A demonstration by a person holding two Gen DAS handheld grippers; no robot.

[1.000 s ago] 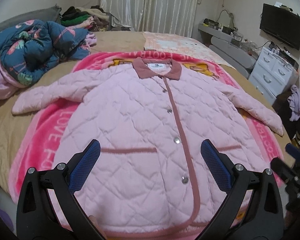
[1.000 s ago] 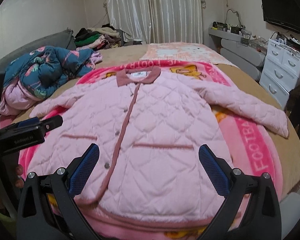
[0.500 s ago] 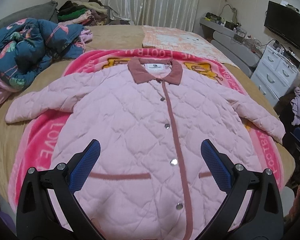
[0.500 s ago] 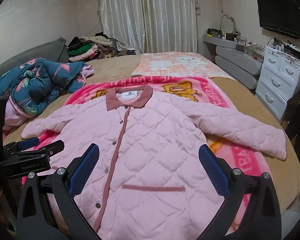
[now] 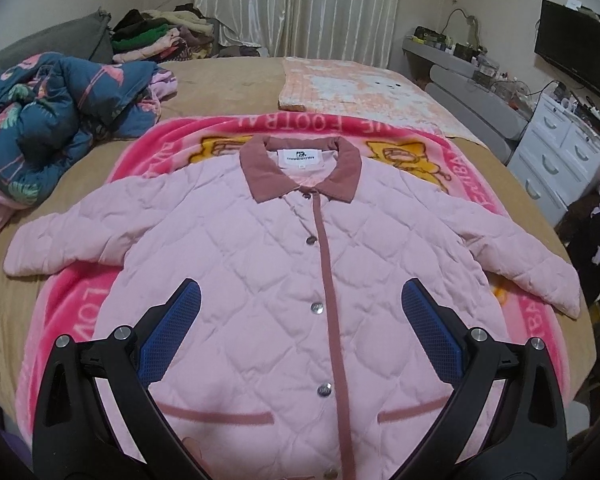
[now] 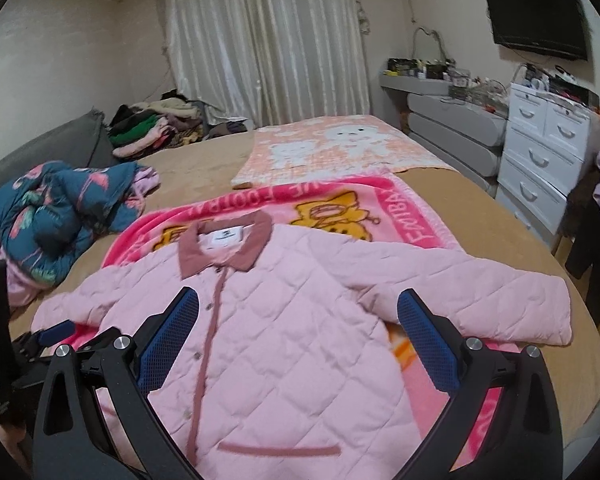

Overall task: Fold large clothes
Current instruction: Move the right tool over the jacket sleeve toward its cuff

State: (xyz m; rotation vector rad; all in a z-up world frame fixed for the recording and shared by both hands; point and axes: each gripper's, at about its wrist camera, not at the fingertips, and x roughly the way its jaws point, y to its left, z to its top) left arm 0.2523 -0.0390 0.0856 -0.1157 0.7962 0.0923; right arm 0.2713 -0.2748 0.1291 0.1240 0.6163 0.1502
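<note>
A pink quilted jacket [image 5: 260,272] with a dusty-rose collar [image 5: 300,168] lies flat and buttoned on a bright pink blanket [image 5: 76,312], both sleeves spread out to the sides. My left gripper [image 5: 300,300] hovers open above the jacket's chest with nothing between its blue pads. The right wrist view shows the same jacket [image 6: 292,340] lower in the frame, its right sleeve [image 6: 500,304] reaching toward the bed's edge. My right gripper [image 6: 298,312] is open and empty above the jacket's right half. The left gripper's body [image 6: 40,344] shows at the left edge there.
A crumpled blue floral quilt [image 5: 48,120] sits at the bed's left. A peach cat-print blanket [image 5: 360,84] lies behind the pink one. Folded clothes [image 5: 156,36] pile at the far corner. White drawers [image 6: 548,156] and a wall TV [image 6: 536,16] stand to the right.
Both grippers have risen and tilted up: the jacket has slid lower in each view and more of the room shows. Both stay open and empty.
</note>
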